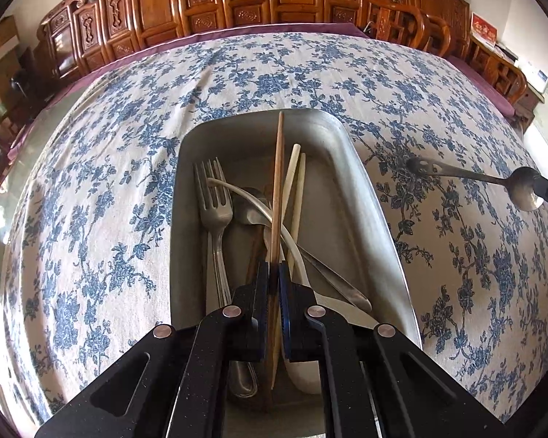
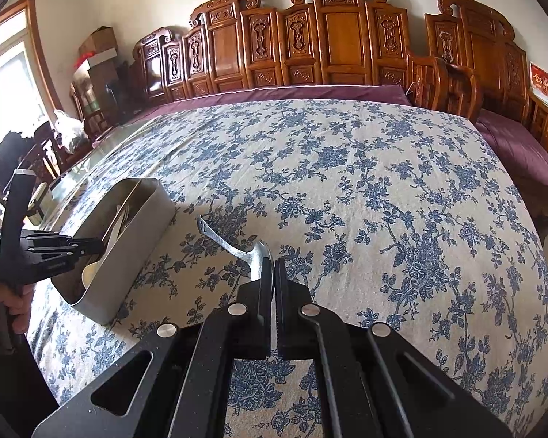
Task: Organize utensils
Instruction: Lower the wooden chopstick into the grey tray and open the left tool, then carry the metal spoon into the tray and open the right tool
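Note:
A metal tray (image 1: pixel 365 197) sits on the blue-flowered tablecloth and holds a fork (image 1: pixel 212 197), a spoon, pale chopsticks (image 1: pixel 294 182) and a white spoon. My left gripper (image 1: pixel 274 270) is shut on a brown wooden chopstick (image 1: pixel 278 168) that points forward over the tray. My right gripper (image 2: pixel 274 266) is shut on the bowl of a metal spoon (image 2: pixel 233 246), held above the cloth to the right of the tray (image 2: pixel 128 255). The spoon also shows in the left wrist view (image 1: pixel 456 175). The left gripper shows in the right wrist view (image 2: pixel 91 246) over the tray.
The flowered tablecloth (image 2: pixel 383 200) covers the whole table. Carved wooden furniture (image 2: pixel 328 36) and a purple cushion (image 2: pixel 310 91) stand along the far side. Wooden chairs (image 2: pixel 453 84) stand at the back right.

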`<action>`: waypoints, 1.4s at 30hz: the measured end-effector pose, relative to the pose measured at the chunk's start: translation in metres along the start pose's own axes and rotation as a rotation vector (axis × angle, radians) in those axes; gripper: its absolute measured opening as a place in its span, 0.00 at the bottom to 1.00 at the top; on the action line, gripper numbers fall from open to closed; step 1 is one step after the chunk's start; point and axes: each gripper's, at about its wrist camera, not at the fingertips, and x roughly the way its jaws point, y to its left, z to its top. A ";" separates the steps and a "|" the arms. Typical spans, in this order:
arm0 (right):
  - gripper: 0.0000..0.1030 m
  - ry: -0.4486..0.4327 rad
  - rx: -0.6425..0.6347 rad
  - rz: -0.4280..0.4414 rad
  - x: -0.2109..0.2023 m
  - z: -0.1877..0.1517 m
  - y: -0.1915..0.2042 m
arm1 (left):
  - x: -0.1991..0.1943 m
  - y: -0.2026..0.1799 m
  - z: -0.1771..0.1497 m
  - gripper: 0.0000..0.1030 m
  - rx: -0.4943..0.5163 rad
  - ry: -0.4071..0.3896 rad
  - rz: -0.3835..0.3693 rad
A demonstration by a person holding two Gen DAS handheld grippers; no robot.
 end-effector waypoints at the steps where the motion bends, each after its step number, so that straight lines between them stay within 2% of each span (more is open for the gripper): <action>1: 0.02 0.001 -0.001 0.000 0.001 0.000 0.001 | 0.000 -0.001 -0.001 0.05 0.005 0.005 -0.005; 6: 0.02 -0.002 -0.002 0.002 0.000 0.001 0.002 | -0.005 0.001 -0.006 0.07 0.007 0.006 -0.018; 7: 0.03 -0.004 -0.002 0.002 0.000 0.001 0.003 | -0.008 0.002 -0.007 0.09 0.006 0.000 -0.019; 9: 0.02 -0.007 -0.004 0.004 -0.002 0.001 0.006 | -0.013 0.004 -0.007 0.23 0.005 -0.015 -0.017; 16: 0.02 -0.028 0.000 0.001 -0.005 0.008 0.018 | -0.033 0.014 -0.008 0.35 0.010 -0.080 0.012; 18: 0.02 -0.030 -0.007 -0.001 -0.005 0.011 0.023 | -0.037 0.018 -0.008 0.41 0.003 -0.097 0.009; 35: 0.02 -0.043 -0.119 0.028 0.011 0.042 0.107 | -0.036 0.065 -0.017 0.47 -0.077 -0.140 0.001; 39: 0.02 -0.043 -0.168 -0.001 0.022 0.049 0.134 | -0.038 0.072 -0.017 0.57 -0.085 -0.152 0.005; 42: 0.02 -0.039 -0.226 -0.042 0.034 0.054 0.156 | -0.040 0.077 -0.016 0.60 -0.094 -0.163 0.011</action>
